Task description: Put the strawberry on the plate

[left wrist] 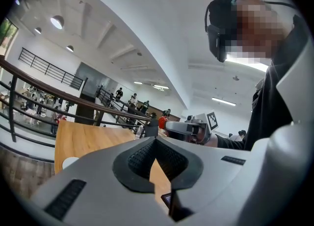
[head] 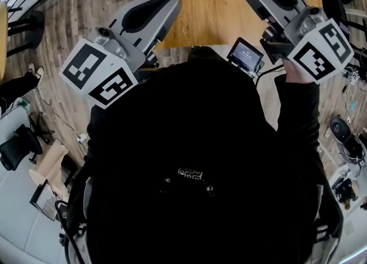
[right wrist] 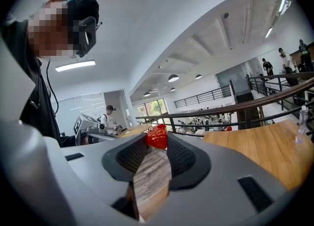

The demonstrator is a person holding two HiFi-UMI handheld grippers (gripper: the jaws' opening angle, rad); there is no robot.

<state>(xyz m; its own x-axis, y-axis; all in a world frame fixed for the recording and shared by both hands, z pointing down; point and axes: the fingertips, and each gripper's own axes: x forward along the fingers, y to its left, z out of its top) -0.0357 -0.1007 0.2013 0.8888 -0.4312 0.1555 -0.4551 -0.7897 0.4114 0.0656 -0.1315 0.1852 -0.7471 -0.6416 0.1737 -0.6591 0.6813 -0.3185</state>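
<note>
The strawberry is pinched at the tips of the right gripper, whose 2 jaws stand part-way apart with their ribbed pads against the fruit's sides. It is off the table and in the air. The left gripper has its jaws brought together at the tips with nothing between them. The coming move turns on where the plate lies from the fruit. Only a white edge of it shows, resting on the wooden top, and in the head view a pale arc at the top border sits left of the right gripper's tips. I judge the fruit must travel leftward, a little forward and then down. The left gripper is the nearer of the 2 to the plate, but it carries nothing, so the placing falls to the right. The strawberry's long axis cannot be told surely. In the right gripper view it looks about as tall as it is wide, and the pads cover its flanks. No brand can be read. Each marker cube bears black and white square patterns without letters. A small screen near the table edge shows lines too small to read. A pale mark on the person's black top is also illegible.
</note>
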